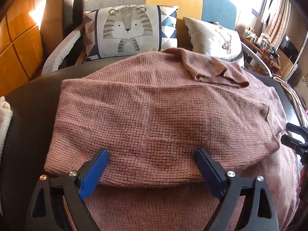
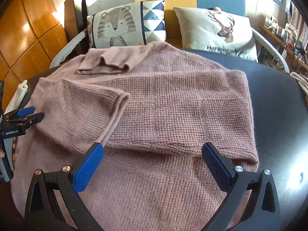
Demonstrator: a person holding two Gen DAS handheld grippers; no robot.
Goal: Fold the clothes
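A pink knitted sweater (image 1: pixel 154 115) lies spread on a dark round table (image 1: pixel 32 115), with its sides folded in over the body. My left gripper (image 1: pixel 152 155) hovers over the near folded edge with its blue pads wide apart; the knit lies below and between them, unpressed. In the right wrist view a folded sleeve (image 2: pixel 86 111) crosses the sweater (image 2: pixel 182 105) at the left. My right gripper (image 2: pixel 152 148) stands open above the near fold, gripping nothing. The left gripper (image 2: pixel 25 115) shows at that view's left edge, and the right gripper (image 1: pixel 294 136) at the other view's right edge.
Behind the table a sofa holds a tiger cushion (image 1: pixel 129 30) and a deer cushion (image 2: pixel 219 30). A white cloth (image 2: pixel 18 96) lies at the table's left rim and a pale rope (image 2: pixel 300 80) at its right. Wooden cabinet doors (image 2: pixel 28 28) stand at the left.
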